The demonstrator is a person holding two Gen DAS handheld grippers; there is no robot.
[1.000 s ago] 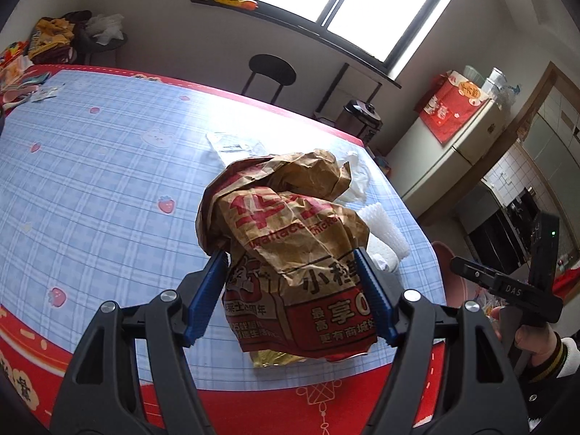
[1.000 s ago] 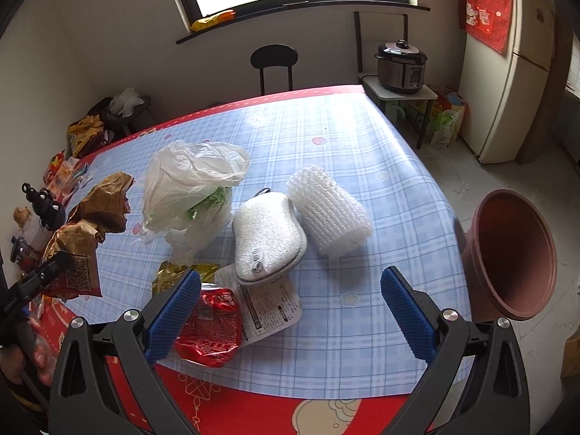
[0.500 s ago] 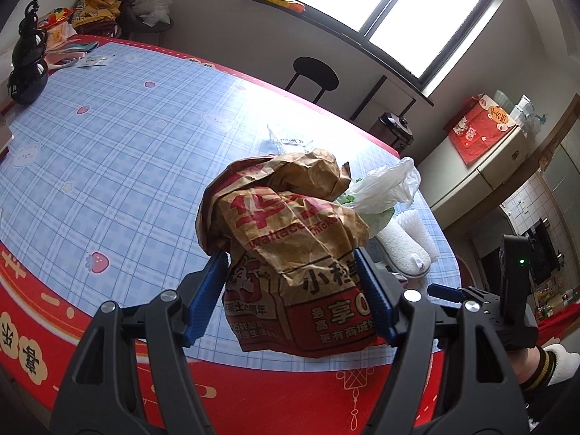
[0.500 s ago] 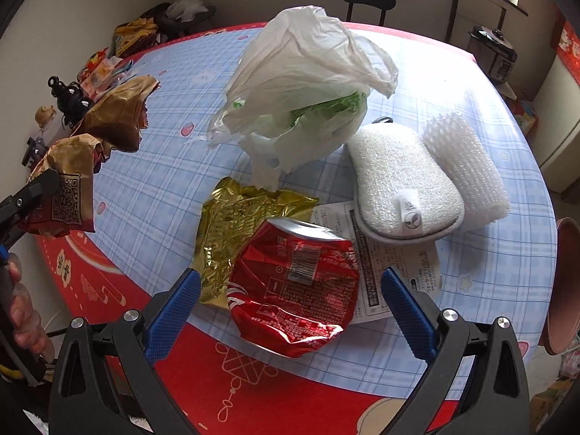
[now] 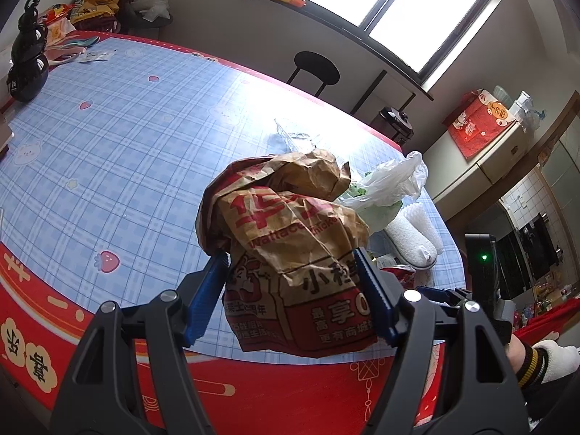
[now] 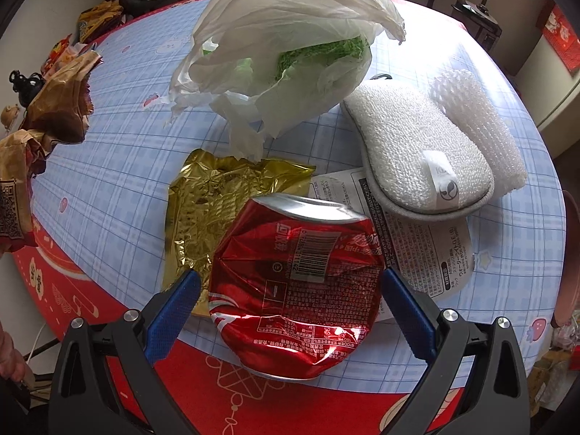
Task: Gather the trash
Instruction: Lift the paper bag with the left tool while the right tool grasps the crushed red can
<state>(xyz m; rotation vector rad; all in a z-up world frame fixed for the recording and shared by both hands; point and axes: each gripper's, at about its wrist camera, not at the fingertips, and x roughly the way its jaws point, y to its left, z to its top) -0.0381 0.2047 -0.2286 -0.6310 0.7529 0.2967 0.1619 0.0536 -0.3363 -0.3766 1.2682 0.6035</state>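
My left gripper (image 5: 290, 266) is shut on a crumpled brown and red paper bag (image 5: 290, 250) and holds it above the table's red front edge; the bag also shows at the left of the right wrist view (image 6: 54, 108). My right gripper (image 6: 288, 286) is open, its blue fingers on either side of a crushed red can (image 6: 297, 282) that lies near the front edge. A gold foil wrapper (image 6: 214, 195), a printed paper label (image 6: 417, 243), a white plastic bag with greens (image 6: 282, 47), a white sponge pad (image 6: 413, 152) and a white foam net (image 6: 478, 119) lie behind it.
The table has a blue checked cloth (image 5: 108, 152) with a red border. A black gourd-shaped bottle (image 5: 27, 61) and snack packets (image 5: 90, 3) are at its far left. A black stool (image 5: 317, 70) stands behind the table. A brown bin rim (image 6: 567, 275) shows at the right.
My right gripper has moved in low over the can, which now lies between its fingers. My left gripper has drawn back and left with the paper bag still held.
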